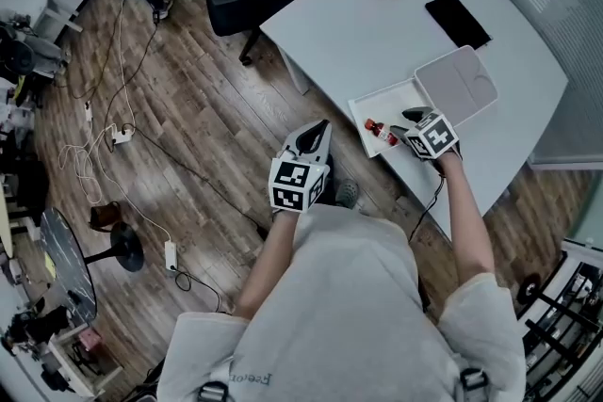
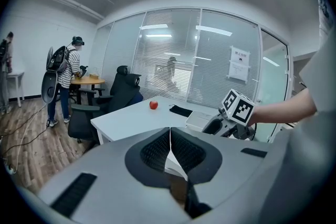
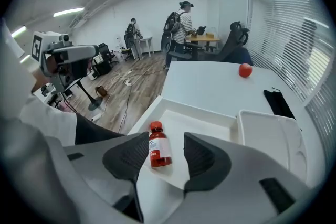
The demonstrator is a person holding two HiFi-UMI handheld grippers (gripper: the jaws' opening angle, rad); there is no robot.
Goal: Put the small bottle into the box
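White table (image 1: 358,33) carries the open box (image 3: 210,126), and the small bottle (image 3: 159,150) lies on its side inside. Best now to lift straight up, clear of the bottle. The right gripper (image 3: 165,145) hangs above it, its 2 jaws wide apart and empty. The left gripper (image 2: 170,139) is closed on nothing.

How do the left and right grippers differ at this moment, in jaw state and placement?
The left gripper has jaws together, empty; the right gripper has them apart, framing the small bottle without touching it. The left gripper is over the floor, off the table; the right gripper is above the box where the bottle lies. Both carry a marker cube.
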